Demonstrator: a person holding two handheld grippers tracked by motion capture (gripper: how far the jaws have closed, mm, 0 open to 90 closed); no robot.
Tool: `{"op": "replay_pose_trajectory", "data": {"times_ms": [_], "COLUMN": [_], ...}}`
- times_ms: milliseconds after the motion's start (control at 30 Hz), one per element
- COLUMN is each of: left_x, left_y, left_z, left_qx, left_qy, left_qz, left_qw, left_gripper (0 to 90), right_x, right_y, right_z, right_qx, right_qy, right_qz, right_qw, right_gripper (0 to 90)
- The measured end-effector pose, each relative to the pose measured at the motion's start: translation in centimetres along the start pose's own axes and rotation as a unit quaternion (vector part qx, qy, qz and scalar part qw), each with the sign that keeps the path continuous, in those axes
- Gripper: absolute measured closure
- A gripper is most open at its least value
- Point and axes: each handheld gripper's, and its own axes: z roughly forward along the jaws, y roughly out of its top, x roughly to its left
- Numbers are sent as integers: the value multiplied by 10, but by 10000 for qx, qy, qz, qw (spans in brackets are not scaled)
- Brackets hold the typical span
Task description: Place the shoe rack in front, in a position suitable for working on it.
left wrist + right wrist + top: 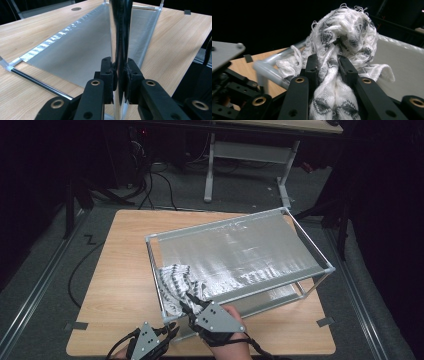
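At lower centre, the right gripper (187,299) clamped the patterned knit cloth (176,282) at the rack's (240,250) near-left corner, while the left gripper (120,75) gripped its corner post (120,37).

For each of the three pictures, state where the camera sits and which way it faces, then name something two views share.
High view: above the table's near edge, facing forward and down on the rack; both hands enter below.
Left gripper view: on the left gripper, facing along its jaws clamped on the rack's upright post.
Right gripper view: on the right gripper, jaws gripping the patterned cloth.
Shared: the cloth appears in the high and right gripper views.
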Motion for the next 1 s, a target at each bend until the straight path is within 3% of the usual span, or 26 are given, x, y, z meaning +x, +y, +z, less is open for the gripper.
{"op": "replay_pose_trajectory", "data": {"times_ms": [167,467,500,600,667,700,733,767,833,867,933,967,1000], "left_x": [0,2,2,4,5,6,6,8,9,9,13,13,14], "left_y": [0,0,0,0,-1,-1,-1,-2,-2,-2,-3,-3,-3], "left_z": [-2,-1,-1,-2,-3,-4,-4,-5,-6,-6,-7,-7,-8], "left_qx": [21,15,28,20,26,35,35,58,63,94,49,49,58], "left_qy": [-1,-81,-72,-60,-47,-16,-16,1,9,-86,59,59,86], "left_qz": [27,36,41,5,5,7,7,24,24,-83,-56,-56,-53], "left_qw": [10000,10000,10000,10000,10000,10000,10000,10000,10000,9999,10000,10000,9999], "left_gripper": [793,793,793,793,794,793,793,793,793,793,793,794,793], "right_x": [1,-35,-45,-62,-69,-82,-82,-94,-105,-105,-122,-122,-132], "right_y": [0,-15,-18,-24,-27,-31,-31,-35,-40,-40,-46,-46,-50], "right_z": [-1,-19,-24,-32,-34,-40,-40,-46,-52,-52,-63,-63,-70], "right_qx": [9,81,131,211,229,273,273,309,336,336,389,389,420], "right_qy": [-69,-576,-770,-1018,-1092,-1236,-1236,-1412,-1575,-1575,-1803,-1803,-2002], "right_qz": [-164,6,35,145,180,291,291,332,363,363,483,483,524], "right_qw": [9998,9983,9969,9945,9936,9915,9915,9889,9863,9863,9817,9817,9775], "right_gripper": [731,731,731,731,731,731,731,731,731,731,731,731,732]}}
